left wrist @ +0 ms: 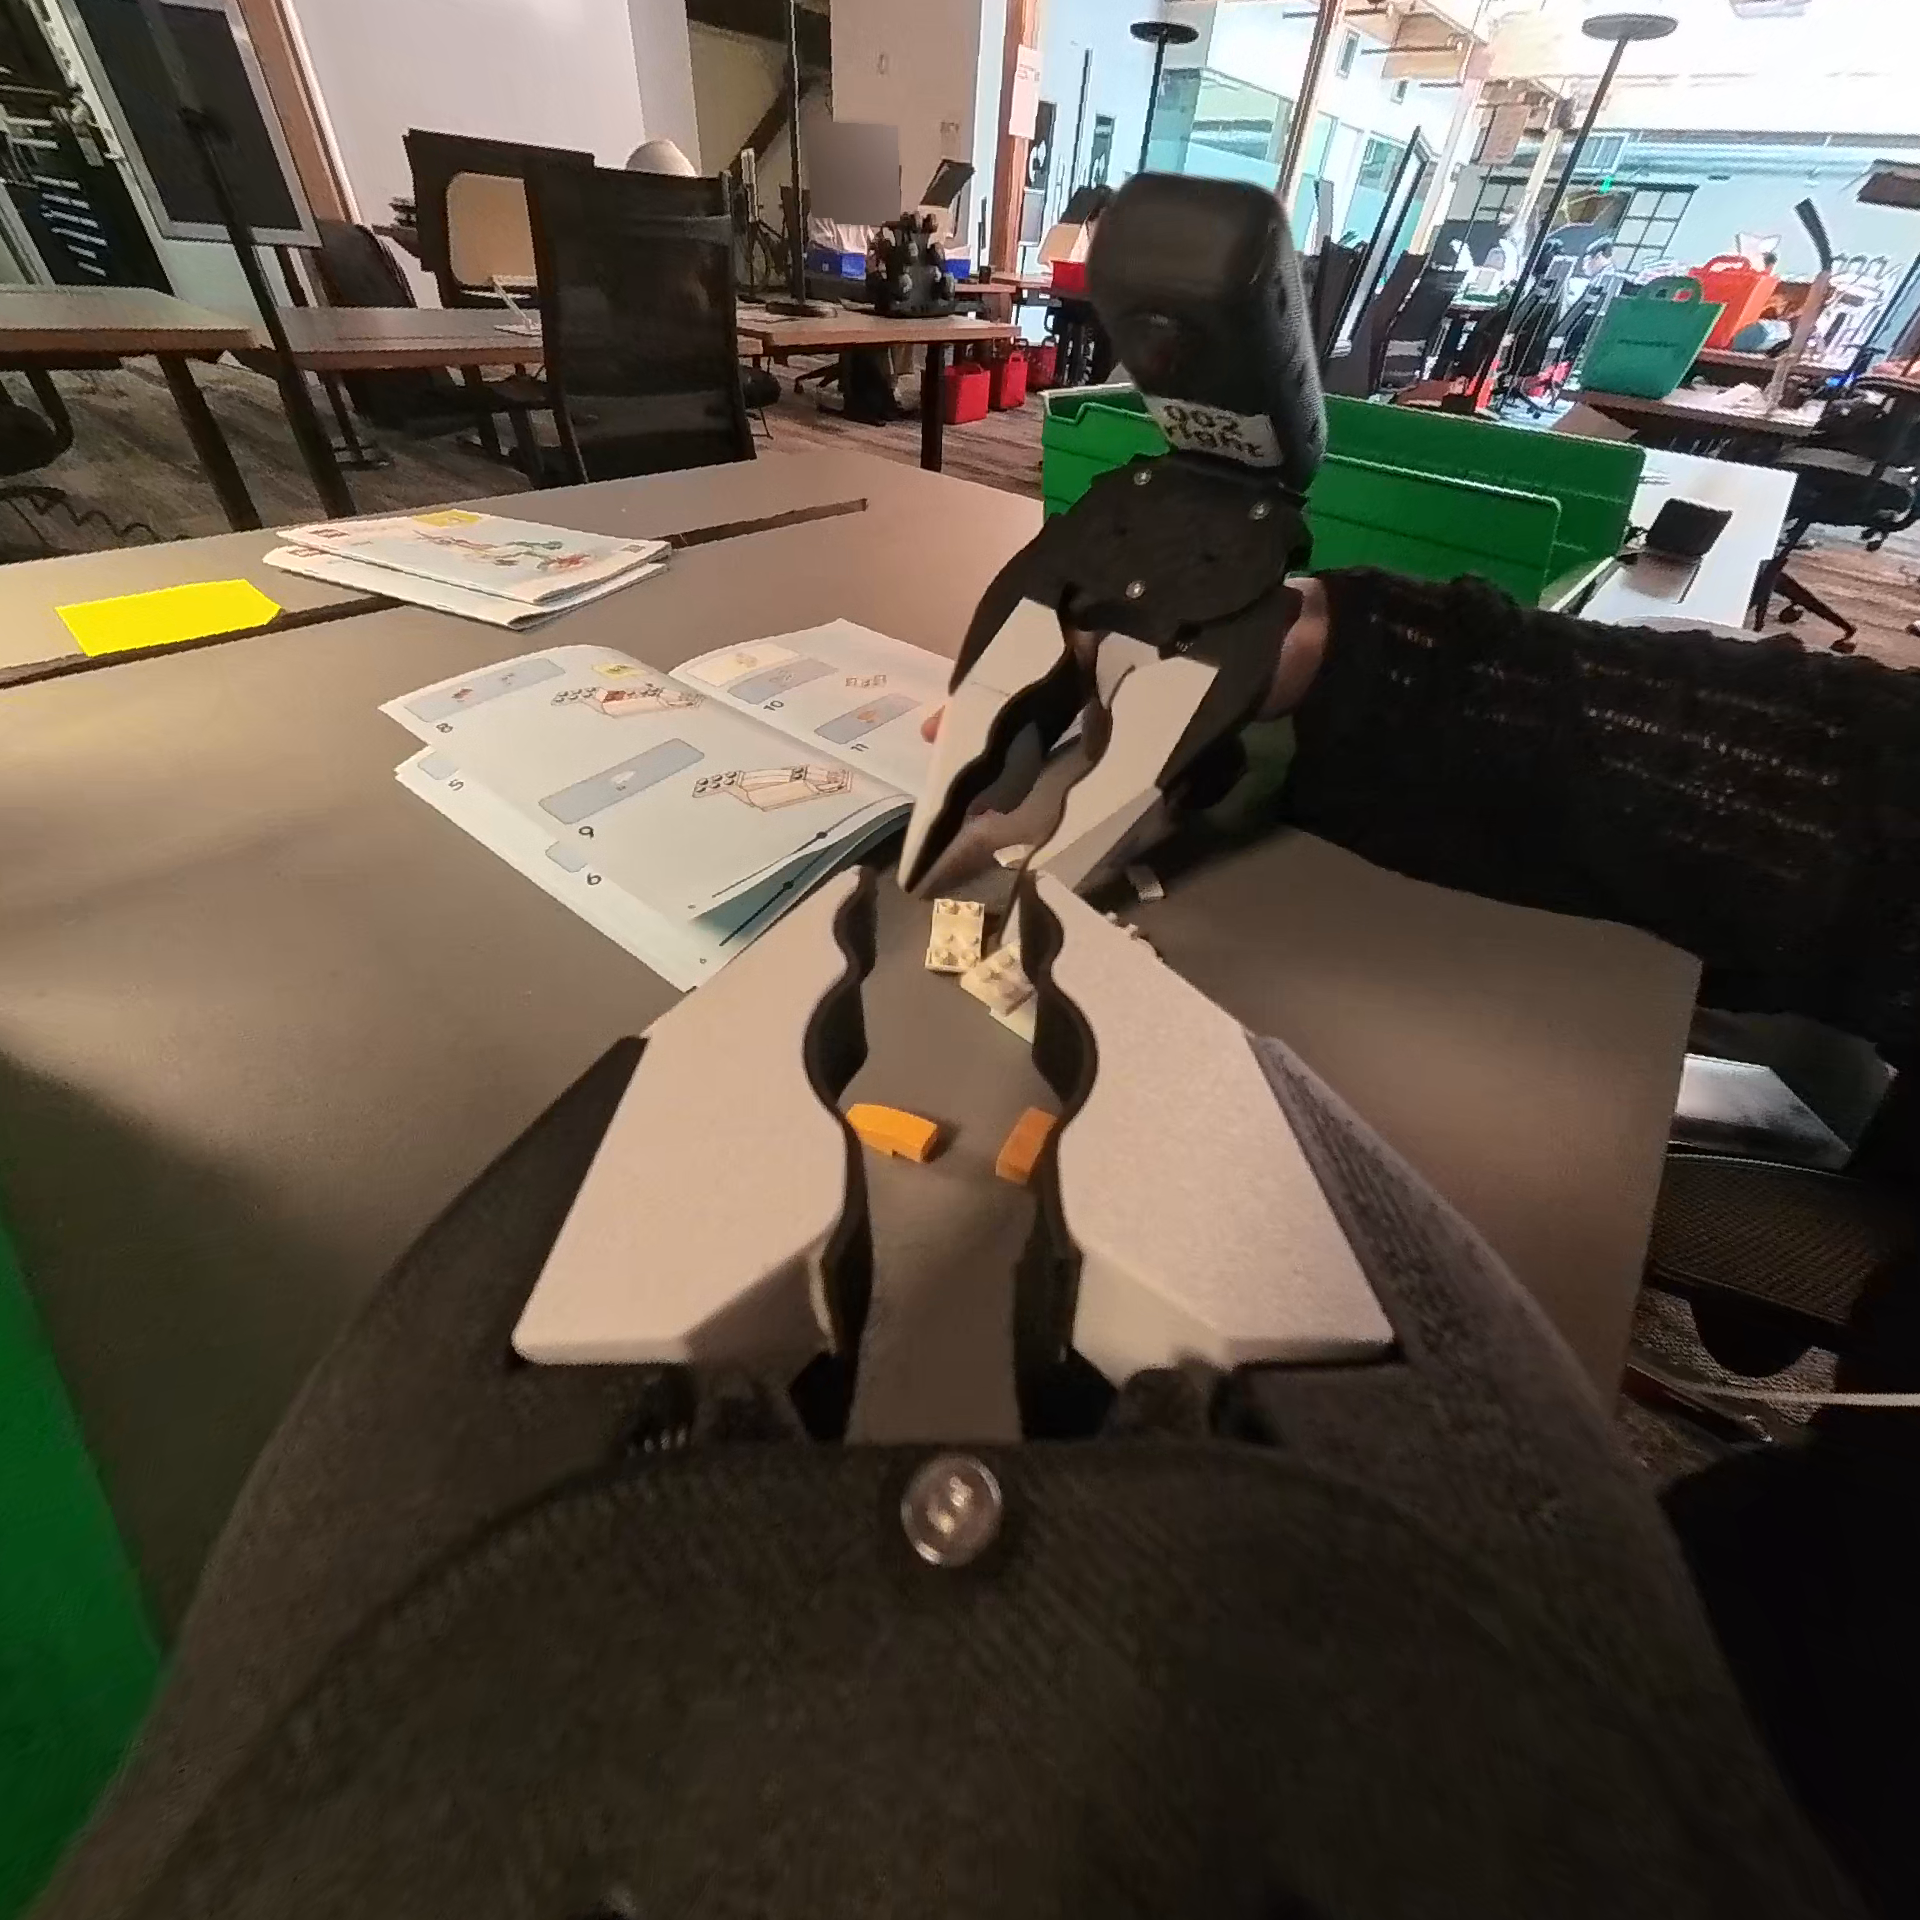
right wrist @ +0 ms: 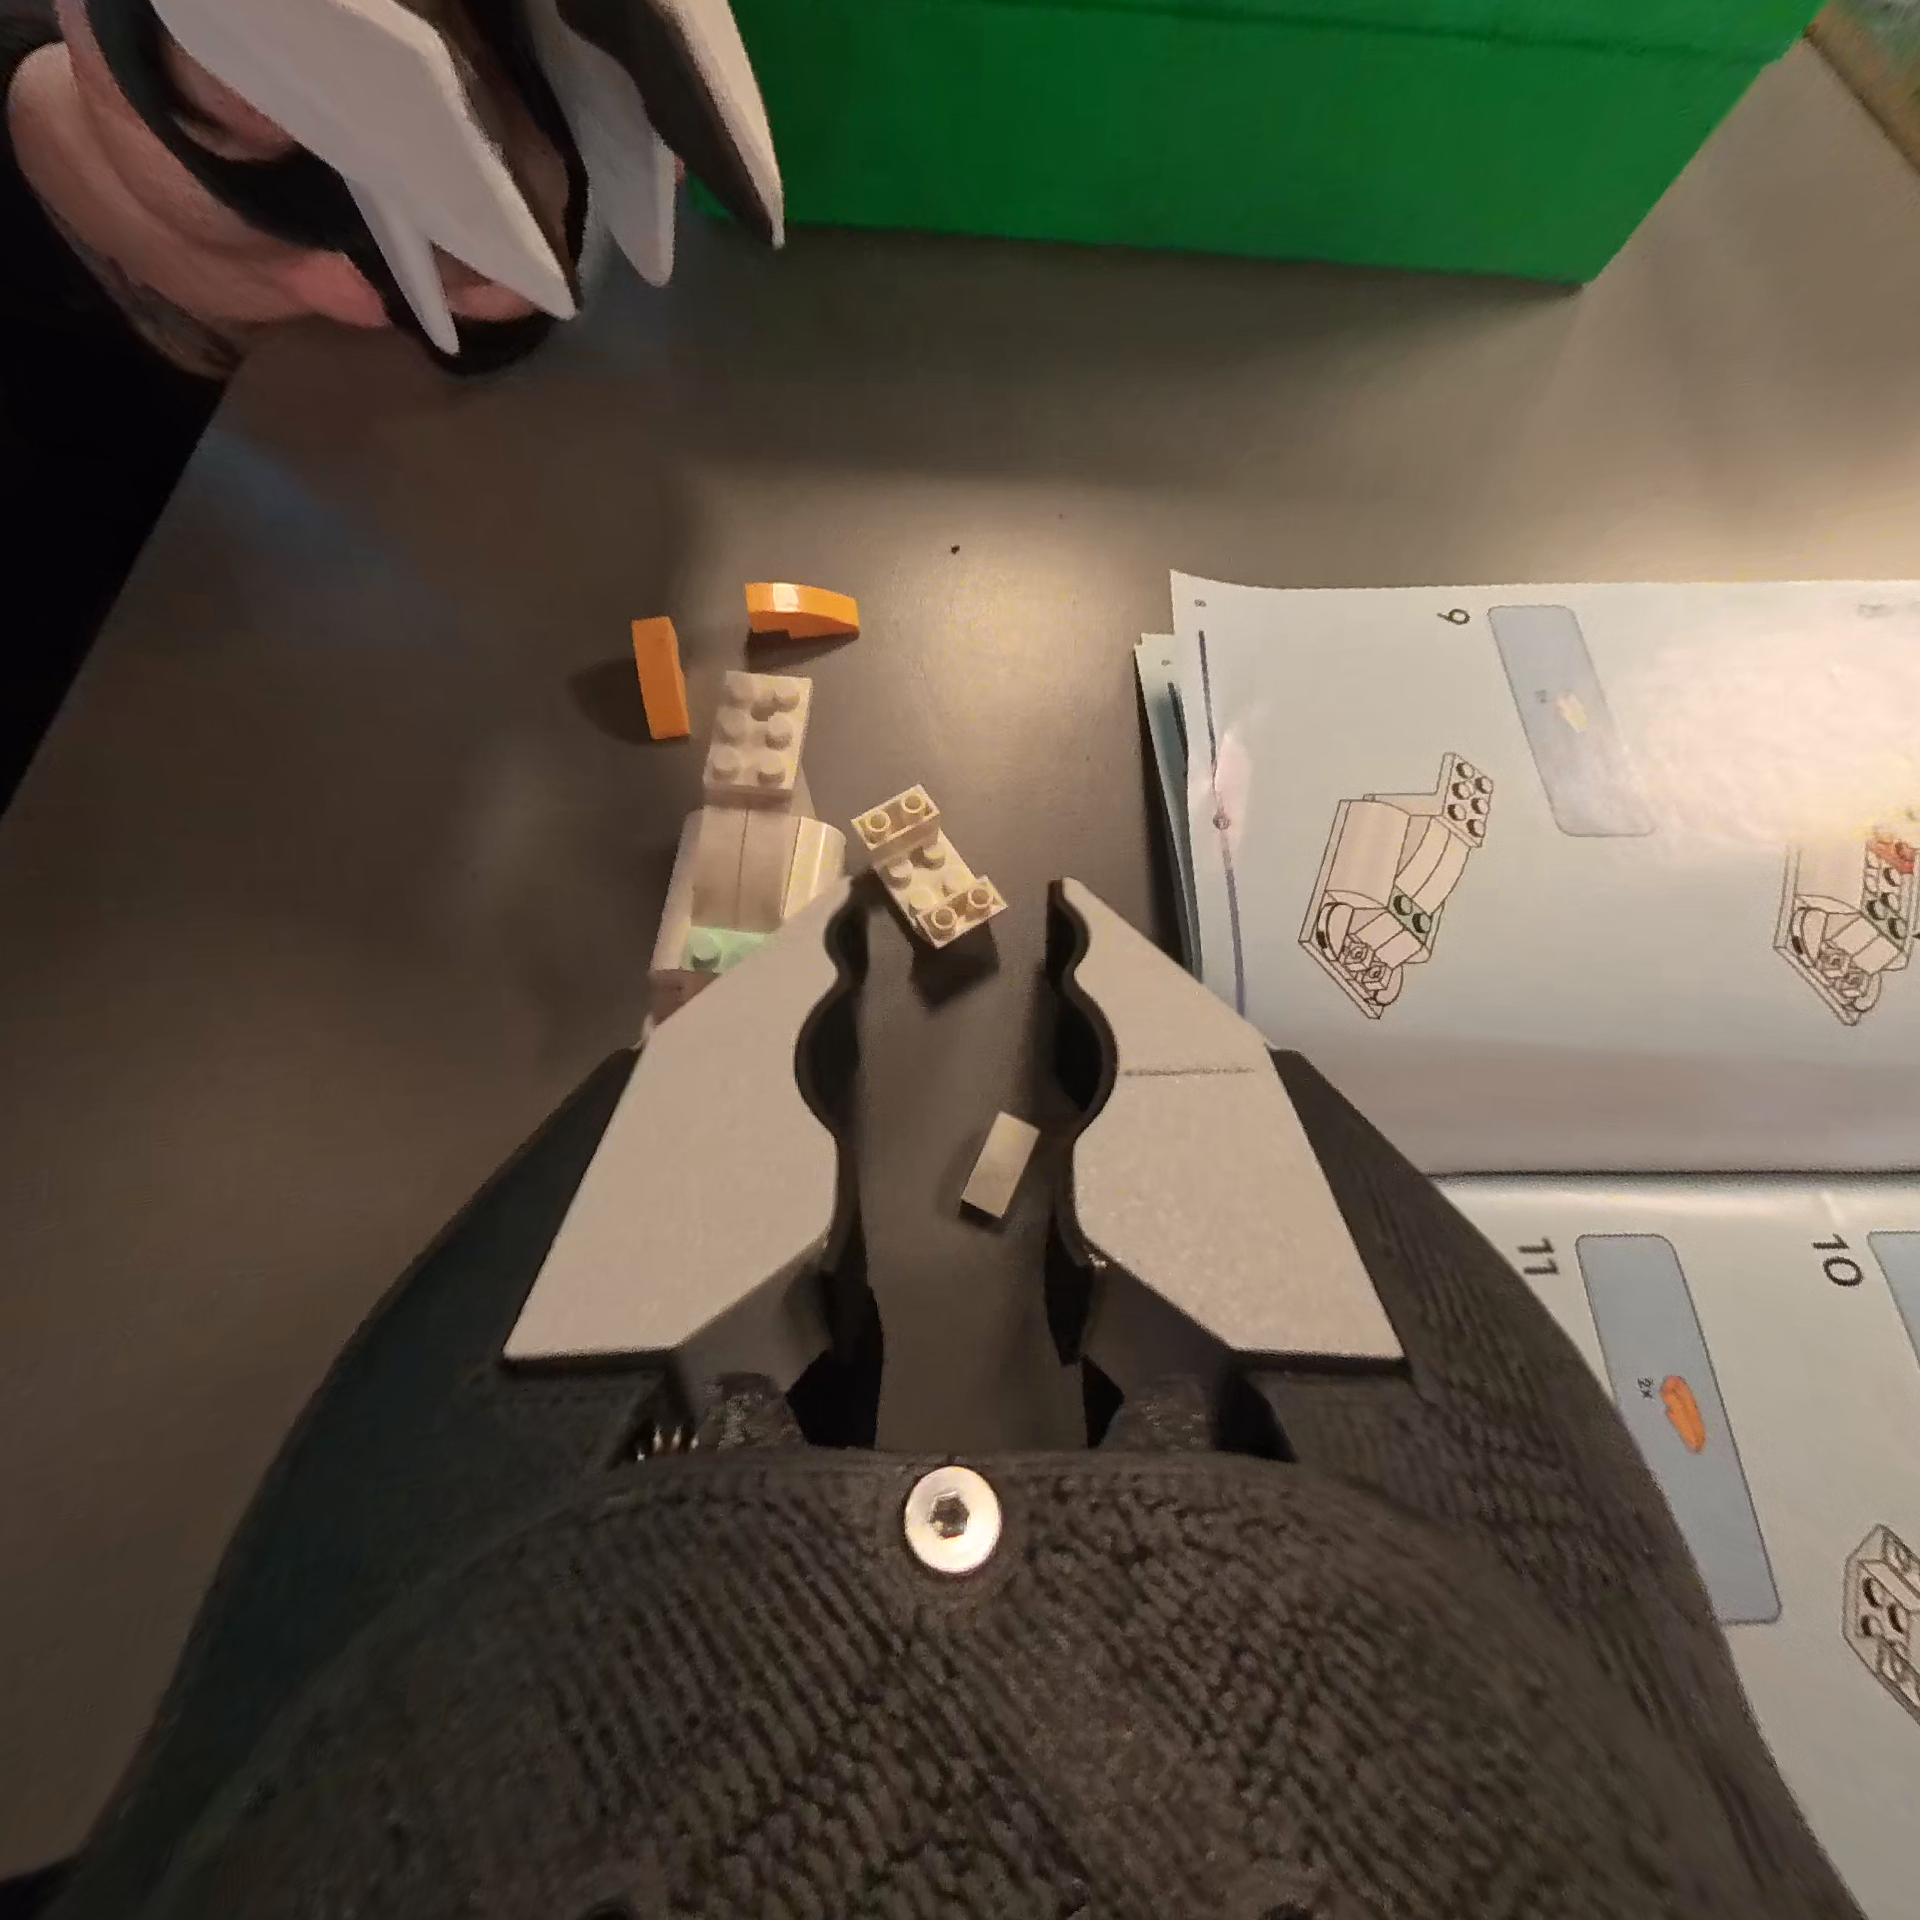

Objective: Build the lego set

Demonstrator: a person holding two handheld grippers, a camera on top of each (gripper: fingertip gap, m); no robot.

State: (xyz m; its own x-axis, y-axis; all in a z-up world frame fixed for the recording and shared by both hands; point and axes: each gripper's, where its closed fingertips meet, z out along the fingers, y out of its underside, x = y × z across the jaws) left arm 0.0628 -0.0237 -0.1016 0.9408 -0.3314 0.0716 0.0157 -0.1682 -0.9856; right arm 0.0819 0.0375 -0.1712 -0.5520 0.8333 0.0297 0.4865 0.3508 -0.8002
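Both grippers hover over loose pieces on the grey table [left wrist: 312, 935]. My left gripper [left wrist: 948, 904] is open and empty; two orange curved pieces [left wrist: 894, 1129] [left wrist: 1027, 1143] lie on the table between its fingers. Just past its tips lie a white bracket piece [left wrist: 956, 935] and a white assembly [left wrist: 1000, 982]. My right gripper [right wrist: 956, 904] is open and empty, pointing down, with the bracket [right wrist: 928, 878] at its tips and a small white tile [right wrist: 997, 1164] between its fingers. The white assembly [right wrist: 748, 821] lies left of its left finger. The orange pieces [right wrist: 660, 677] [right wrist: 800, 608] lie beyond.
An open instruction booklet [right wrist: 1558, 883] lies right of the pieces. A green bin [right wrist: 1195, 125] stands behind them. More booklets [left wrist: 468, 566] and a yellow sheet [left wrist: 166, 613] lie at the far left. The table edge runs close to the pieces in the right wrist view [right wrist: 156, 520]. Some 10 cm of space lies between my two pairs of fingers.
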